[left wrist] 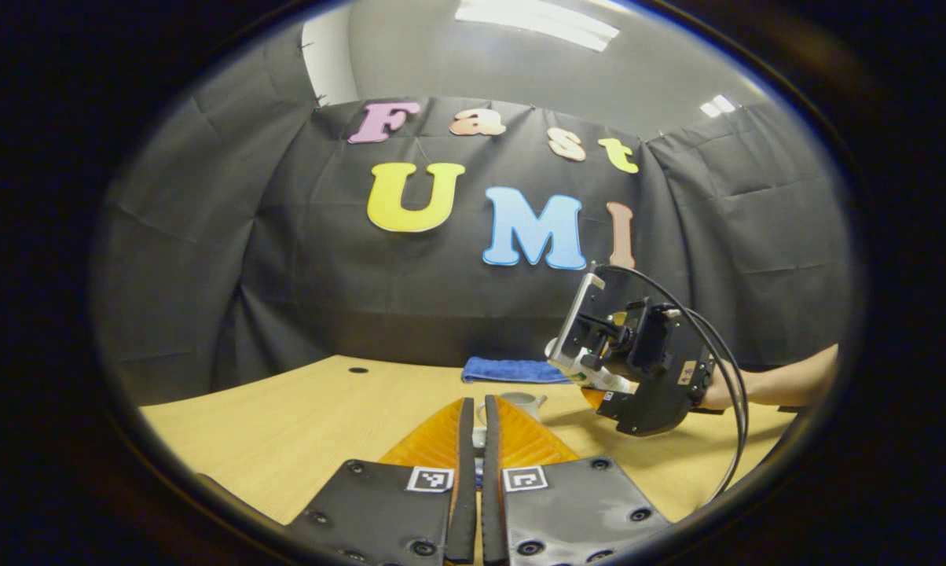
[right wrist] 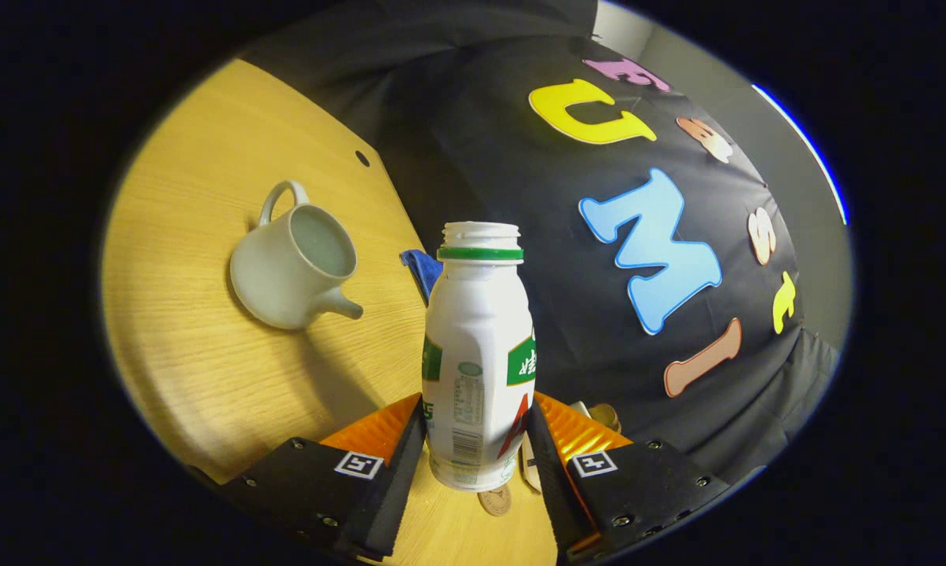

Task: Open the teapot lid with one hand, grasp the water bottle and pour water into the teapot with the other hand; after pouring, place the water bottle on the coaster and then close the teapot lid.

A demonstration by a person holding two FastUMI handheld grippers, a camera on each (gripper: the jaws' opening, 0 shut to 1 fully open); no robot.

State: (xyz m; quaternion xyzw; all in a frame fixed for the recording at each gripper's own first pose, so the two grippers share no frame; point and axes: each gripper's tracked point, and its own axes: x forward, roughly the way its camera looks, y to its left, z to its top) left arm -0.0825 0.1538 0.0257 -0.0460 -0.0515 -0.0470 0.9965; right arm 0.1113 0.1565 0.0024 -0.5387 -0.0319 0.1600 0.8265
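The teapot [right wrist: 294, 267] stands lidless near the desk's [right wrist: 206, 369] far edge, water inside it. The right tongs [right wrist: 477, 440] clamp the uncapped water bottle [right wrist: 477, 354]. The left tongs [left wrist: 477, 440] are almost closed; whether they grip the lid cannot be told. Pouring looks under way or done; coaster placement and lid closing remain. Open desk surrounds the teapot.

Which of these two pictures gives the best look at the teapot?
The right gripper view: the teapot shows whole from above, lid off, with handle, spout and open mouth. The left gripper view shows just its top behind that claw's fingers.
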